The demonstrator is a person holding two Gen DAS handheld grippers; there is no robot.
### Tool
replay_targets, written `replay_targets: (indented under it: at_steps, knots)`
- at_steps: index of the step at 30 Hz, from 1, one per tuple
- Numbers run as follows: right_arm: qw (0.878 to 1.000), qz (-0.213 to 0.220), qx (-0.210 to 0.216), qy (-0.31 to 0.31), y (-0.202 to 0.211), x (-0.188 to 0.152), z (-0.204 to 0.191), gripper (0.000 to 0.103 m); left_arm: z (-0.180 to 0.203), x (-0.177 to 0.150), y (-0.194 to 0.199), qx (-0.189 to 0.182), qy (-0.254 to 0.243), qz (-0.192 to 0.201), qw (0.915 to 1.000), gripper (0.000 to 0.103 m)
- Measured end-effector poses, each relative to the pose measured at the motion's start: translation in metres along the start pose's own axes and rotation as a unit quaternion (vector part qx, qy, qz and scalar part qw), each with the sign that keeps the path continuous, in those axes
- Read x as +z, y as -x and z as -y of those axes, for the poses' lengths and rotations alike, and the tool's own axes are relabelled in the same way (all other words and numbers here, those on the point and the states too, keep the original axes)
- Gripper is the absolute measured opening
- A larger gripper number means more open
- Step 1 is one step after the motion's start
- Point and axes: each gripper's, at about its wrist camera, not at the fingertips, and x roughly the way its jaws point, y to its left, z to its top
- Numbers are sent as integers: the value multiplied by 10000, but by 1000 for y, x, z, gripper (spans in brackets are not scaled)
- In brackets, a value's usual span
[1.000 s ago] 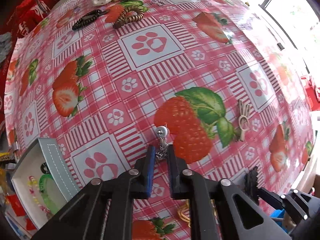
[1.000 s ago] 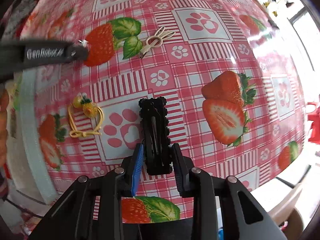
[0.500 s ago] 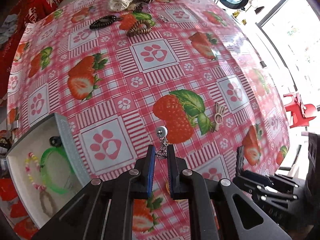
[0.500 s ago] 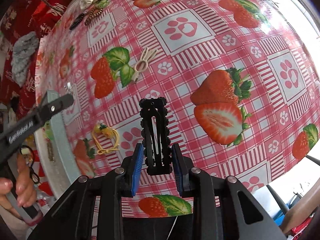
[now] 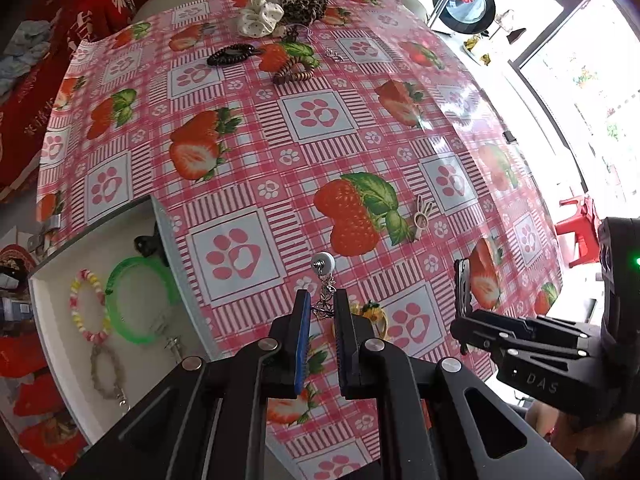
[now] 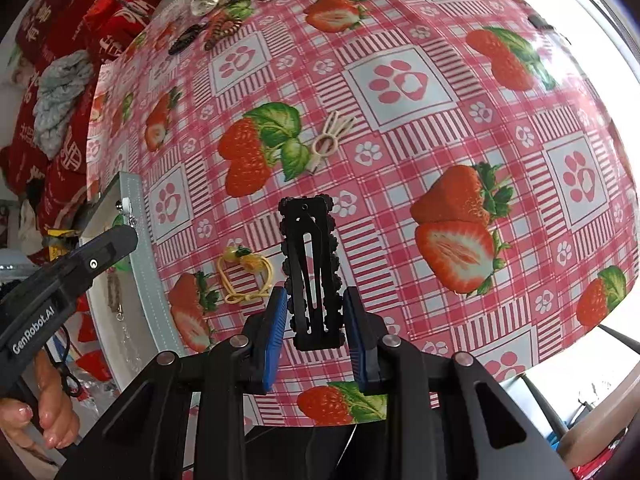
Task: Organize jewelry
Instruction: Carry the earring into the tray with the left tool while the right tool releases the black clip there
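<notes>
In the left wrist view our left gripper (image 5: pixel 322 312) pinches a silver chain earring (image 5: pixel 325 280) with a white bead, above the tablecloth (image 5: pixel 240 168), just right of the white tray (image 5: pixel 48 312) holding a green bangle (image 5: pixel 136 300). In the right wrist view our right gripper (image 6: pixel 316 312) clamps a black studded hair clip (image 6: pixel 310 264); a yellow hair tie (image 6: pixel 244 276) lies left of it.

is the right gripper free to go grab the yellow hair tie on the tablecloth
Probably not yet: the right gripper is shut on a black hair clip. The yellow hair tie lies uncovered just left of it, so the path looks free once the clip is dropped.
</notes>
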Motion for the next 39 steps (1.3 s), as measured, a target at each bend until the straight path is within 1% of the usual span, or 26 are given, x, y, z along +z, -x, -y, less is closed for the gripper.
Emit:
replay_targets:
  at_steps: [8, 13, 22, 31, 34, 39]
  knots:
    - [9997, 49, 5, 228, 8, -1, -22, 31, -20, -16, 20, -24, 202, 153, 9997, 18]
    - [9993, 77, 45, 369, 12, -3, -38, 31, -40, -30, 33, -34, 446, 200, 9988, 18]
    - [9971, 25, 173, 734, 11, -10, -78, 31, -84, -71, 51, 172, 894, 167, 9957, 18]
    - [9904, -232, 403, 1304, -1, -24, -135, 31, -126, -128, 59, 328, 1419, 8, 9893, 18]
    - [9863, -341, 447, 1553, -9, -32, -156, 31, -136, -144, 58, 348, 1572, -48, 9869, 18]
    - [9775, -661, 482, 1946, -30, -51, -185, 31, -149, -166, 50, 385, 1779, -178, 9831, 18]
